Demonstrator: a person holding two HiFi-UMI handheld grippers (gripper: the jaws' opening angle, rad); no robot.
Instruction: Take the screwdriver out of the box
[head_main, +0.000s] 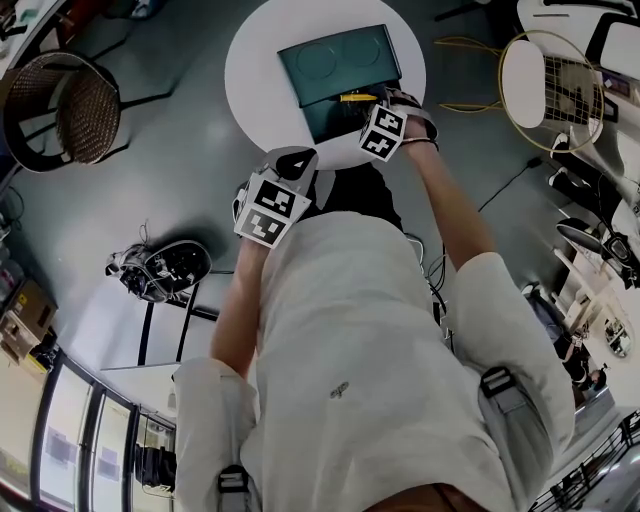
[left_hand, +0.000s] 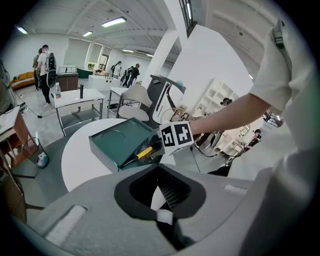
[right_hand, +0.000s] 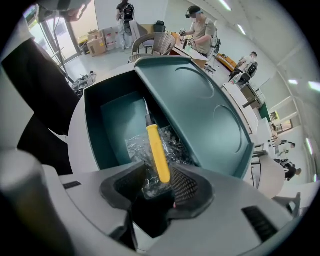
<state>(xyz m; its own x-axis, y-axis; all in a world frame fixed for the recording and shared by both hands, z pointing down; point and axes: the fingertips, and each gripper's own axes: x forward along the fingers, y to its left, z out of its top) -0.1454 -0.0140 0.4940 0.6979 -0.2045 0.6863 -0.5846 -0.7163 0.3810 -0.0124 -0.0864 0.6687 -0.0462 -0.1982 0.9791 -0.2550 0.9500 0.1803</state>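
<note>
1. We saw a dark teal rectangular box (right_hand: 107, 120) standing open on a round white desk (head_main: 255, 60) at the top centre of the head view. Its lid (right_hand: 200, 105) was raised toward the upper right of the right gripper view.
2. A screwdriver (right_hand: 157, 150) with a yellow plastic handle and a thin metal shaft lay inside the box. It rested on a crumpled clear plastic wrapper (right_hand: 137, 147), with the handle end toward the bottom of that frame.
3. The right claw (right_hand: 157, 187) pointed steeply down into the box with its jaws partly apart. The butt of the yellow handle sat between them, close against the right-hand pad. The left-hand pad stood clear of it, with only wrapper in the gap, so we saw no firm grip.
4. The left claw (left_hand: 162, 197) hung at the lower centre of the left gripper view, near the desk edge and apart from the box. Its jaws were drawn almost together with nothing between them.
5. In that view the right claw's marker cube (left_hand: 176, 137) covered the box's near right corner, and the yellow handle showed just left of it.
6. A brown wicker chair (head_main: 65, 105) stood at the upper left of the head view.
</note>
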